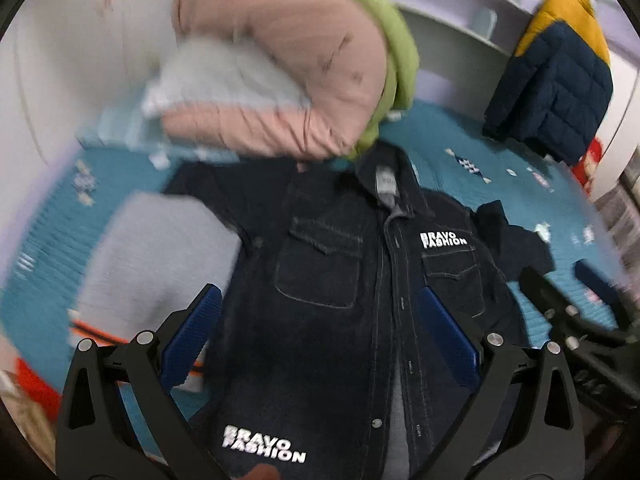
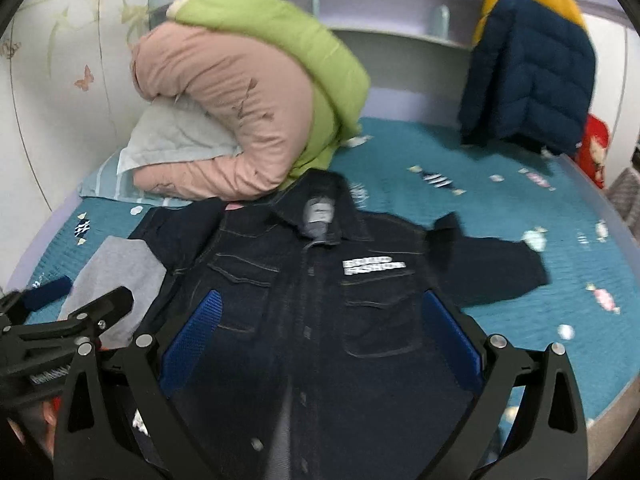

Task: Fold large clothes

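A dark denim jacket [image 1: 328, 280] with white "BRAVO FASHION" print lies face up on the teal bed, collar pointing away; it also shows in the right wrist view [image 2: 320, 300]. Its right sleeve [image 2: 492, 264] is spread out to the side. My left gripper [image 1: 320, 304] is open above the jacket's chest, jaws wide apart. My right gripper [image 2: 320, 308] is open above the chest too. Each gripper shows at the other view's edge, the right one [image 1: 560, 312] and the left one [image 2: 80, 316].
A grey garment [image 1: 156, 264] lies left of the jacket. A rolled pink and green quilt [image 2: 248, 112] with a pillow sits at the bed's head. A navy and yellow puffer jacket [image 2: 528, 68] hangs at the back right. The teal bedspread [image 2: 540, 320] extends right.
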`<action>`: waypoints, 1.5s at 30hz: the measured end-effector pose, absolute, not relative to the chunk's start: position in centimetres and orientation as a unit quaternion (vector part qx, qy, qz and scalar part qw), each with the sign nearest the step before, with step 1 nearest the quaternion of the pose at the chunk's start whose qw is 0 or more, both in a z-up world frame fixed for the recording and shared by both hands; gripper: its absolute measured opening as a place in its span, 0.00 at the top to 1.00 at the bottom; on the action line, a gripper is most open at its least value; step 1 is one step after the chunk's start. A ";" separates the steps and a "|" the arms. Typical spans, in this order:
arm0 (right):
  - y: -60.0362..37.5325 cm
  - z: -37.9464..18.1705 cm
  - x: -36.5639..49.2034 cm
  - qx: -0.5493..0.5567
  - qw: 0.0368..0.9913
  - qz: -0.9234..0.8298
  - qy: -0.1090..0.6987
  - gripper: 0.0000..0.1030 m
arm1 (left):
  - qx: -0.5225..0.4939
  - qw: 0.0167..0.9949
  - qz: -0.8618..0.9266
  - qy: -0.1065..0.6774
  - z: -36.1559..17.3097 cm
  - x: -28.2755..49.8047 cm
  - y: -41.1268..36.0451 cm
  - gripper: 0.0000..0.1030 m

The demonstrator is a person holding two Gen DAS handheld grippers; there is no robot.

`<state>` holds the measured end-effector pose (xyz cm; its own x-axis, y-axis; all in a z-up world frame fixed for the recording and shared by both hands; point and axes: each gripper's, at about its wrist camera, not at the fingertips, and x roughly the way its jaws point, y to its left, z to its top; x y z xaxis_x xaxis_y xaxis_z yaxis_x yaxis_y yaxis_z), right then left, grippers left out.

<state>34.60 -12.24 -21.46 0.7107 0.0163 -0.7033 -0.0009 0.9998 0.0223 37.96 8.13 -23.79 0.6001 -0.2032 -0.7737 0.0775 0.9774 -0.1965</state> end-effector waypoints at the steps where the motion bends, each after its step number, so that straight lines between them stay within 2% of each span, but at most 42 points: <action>1: -11.8 -22.4 35.8 0.013 0.921 0.012 0.388 0.07 | -0.097 0.881 -0.082 0.456 -25.1 40.2 10.0 0.05; 6: -9.4 -26.4 40.8 0.018 0.903 0.032 0.429 0.07 | -0.165 0.850 -0.041 0.498 -29.3 49.0 18.2 0.05; 10: -8.1 -28.6 43.4 0.009 0.898 0.041 0.438 0.07 | -0.198 0.840 0.010 0.505 -30.9 55.8 25.0 0.05; 14: -7.4 -30.9 46.1 0.000 0.893 0.041 0.448 0.07 | -0.249 0.801 0.026 0.544 -34.5 62.2 30.1 0.05; 16: -7.2 -31.8 47.1 0.004 0.891 0.041 0.451 0.07 | -0.264 0.771 0.033 0.578 -37.0 64.4 31.3 0.05; 21: -7.0 -34.2 48.6 0.017 0.883 0.042 0.468 0.07 | -0.272 0.743 0.045 0.610 -40.5 67.4 32.2 0.05; 27: -7.0 -35.5 49.5 0.013 0.879 0.040 0.474 0.07 | -0.212 0.715 0.069 0.662 -43.5 68.9 31.3 0.05; 29: -7.1 -35.7 49.8 0.015 0.879 0.037 0.476 0.07 | -0.196 0.717 0.086 0.663 -43.6 69.1 30.9 0.09; 32: -7.2 -35.8 50.1 0.015 0.879 0.036 0.474 0.07 | -0.188 0.722 0.102 0.659 -43.2 69.2 30.8 0.23; 33: -7.1 -35.7 50.2 0.015 0.880 0.035 0.474 0.07 | -0.186 0.725 0.104 0.655 -43.0 69.1 30.9 0.32; 34: -7.1 -35.7 50.3 0.016 0.880 0.035 0.473 0.07 | -0.185 0.729 0.105 0.650 -42.7 69.2 30.9 0.52; 36: -6.9 -35.5 50.6 0.019 0.880 0.037 0.473 0.07 | -0.189 0.749 0.080 0.630 -41.3 69.3 30.9 0.79; 38: -6.7 -35.5 50.9 0.022 0.879 0.042 0.474 0.07 | -0.179 0.756 0.064 0.626 -40.6 69.2 30.3 0.85; 42: -5.8 -35.7 51.6 0.033 0.878 0.066 0.473 0.07 | -0.218 0.785 0.046 0.578 -38.2 67.1 31.0 0.86; 45: -4.6 -36.0 52.4 0.045 0.877 0.091 0.470 0.07 | -0.244 0.818 0.018 0.520 -34.1 64.6 32.5 0.86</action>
<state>52.45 -4.64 -35.97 0.5410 0.2023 -0.8164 -0.1174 0.9793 0.1649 64.59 32.52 -34.11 0.4578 -0.2246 -0.8602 -0.2843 0.8798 -0.3810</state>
